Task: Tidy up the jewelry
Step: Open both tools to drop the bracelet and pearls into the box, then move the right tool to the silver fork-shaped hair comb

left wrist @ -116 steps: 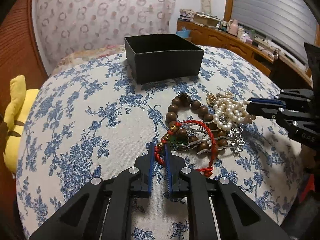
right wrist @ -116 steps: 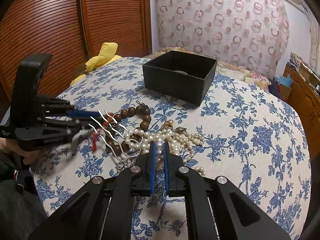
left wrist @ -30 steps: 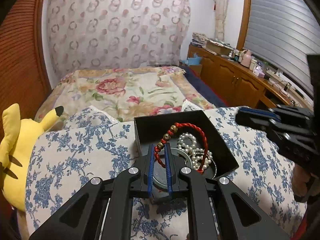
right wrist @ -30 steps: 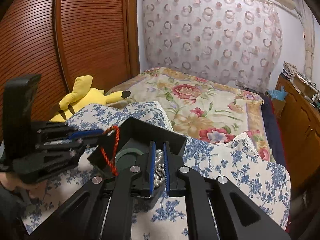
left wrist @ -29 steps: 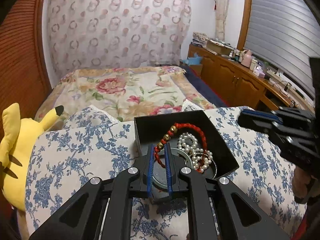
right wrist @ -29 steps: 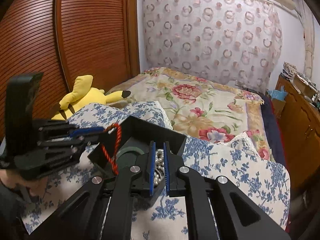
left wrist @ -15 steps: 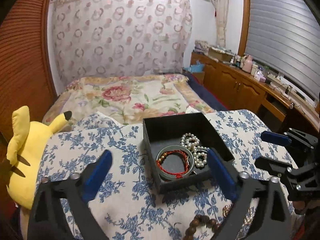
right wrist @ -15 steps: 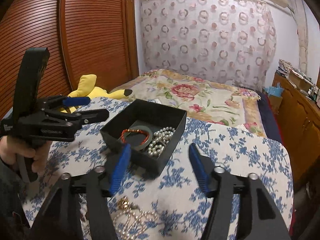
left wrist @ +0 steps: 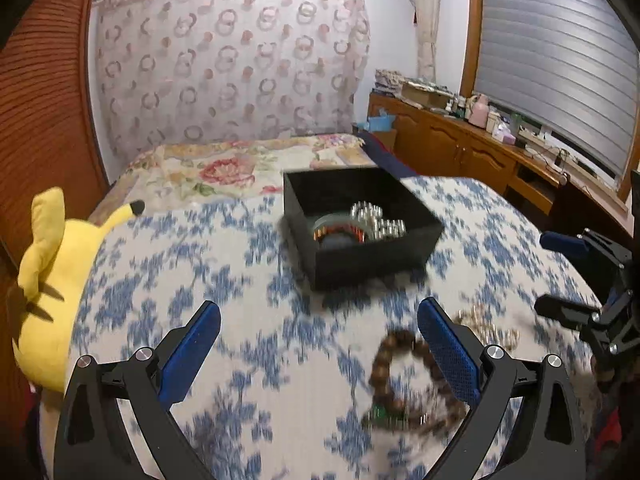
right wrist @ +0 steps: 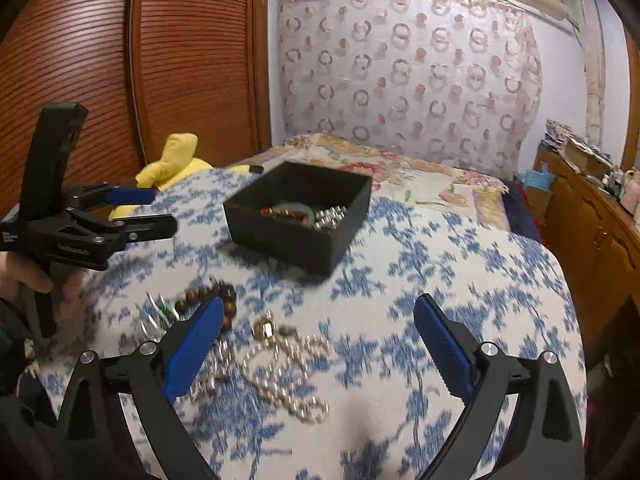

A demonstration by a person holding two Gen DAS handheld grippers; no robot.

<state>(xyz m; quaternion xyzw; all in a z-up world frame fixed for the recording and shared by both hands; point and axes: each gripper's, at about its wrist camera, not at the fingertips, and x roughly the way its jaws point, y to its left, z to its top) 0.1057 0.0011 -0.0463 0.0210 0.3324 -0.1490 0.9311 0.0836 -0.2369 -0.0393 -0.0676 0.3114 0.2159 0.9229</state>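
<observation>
— Far left? Yellow plush toy [left wrist: 48, 276] against the blue-flowered cover [left wrist: 224, 280]; left gripper [left wrist: 320, 344] spread wide, empty.

— Middle? Black box [left wrist: 372, 256] open on the cover; red cord bracelet [right wrist: 280, 212] and silvery pearls [left wrist: 378, 222] inside.

— Right? Brown wooden bead bracelet [left wrist: 394, 364] and pale pearl strand [right wrist: 288, 376] loose on the cover near the box, blurred; right gripper [right wrist: 318, 348] spread wide above, holding nothing.

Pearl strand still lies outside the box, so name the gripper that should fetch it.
Right. The right gripper hangs open directly over the pearl strand, while the left gripper, also open, sits nearer the wooden bead bracelet.
</observation>
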